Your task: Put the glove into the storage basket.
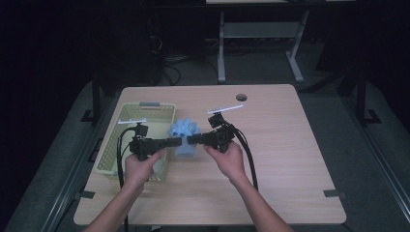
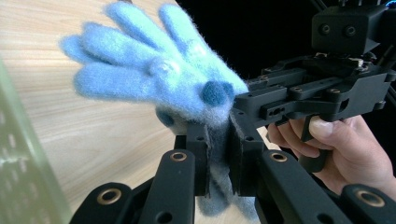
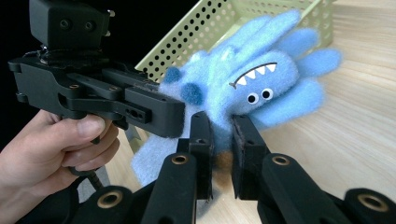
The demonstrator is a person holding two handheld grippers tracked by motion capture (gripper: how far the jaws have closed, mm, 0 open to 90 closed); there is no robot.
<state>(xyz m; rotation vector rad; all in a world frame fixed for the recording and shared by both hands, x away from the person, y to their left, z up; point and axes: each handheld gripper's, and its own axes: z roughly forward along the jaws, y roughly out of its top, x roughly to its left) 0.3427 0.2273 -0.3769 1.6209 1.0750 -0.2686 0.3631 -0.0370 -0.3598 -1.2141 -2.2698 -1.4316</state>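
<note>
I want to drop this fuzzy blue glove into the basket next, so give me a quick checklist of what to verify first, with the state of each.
1. Left gripper shut on the blue glove: ok, fabric is pinched between its jaws.
2. Right gripper shut on the glove: ok, fabric sits between its jaws.
3. Glove lifted off the table: cannot tell, its lower edge is hard to judge.
4. Basket within reach: ok, it stands right beside the glove, under the left hand.
5. Room in the basket: cannot tell, the hand and gripper hide part of its inside.
6. Glove free of the basket rim: ok in the high view.
</note>
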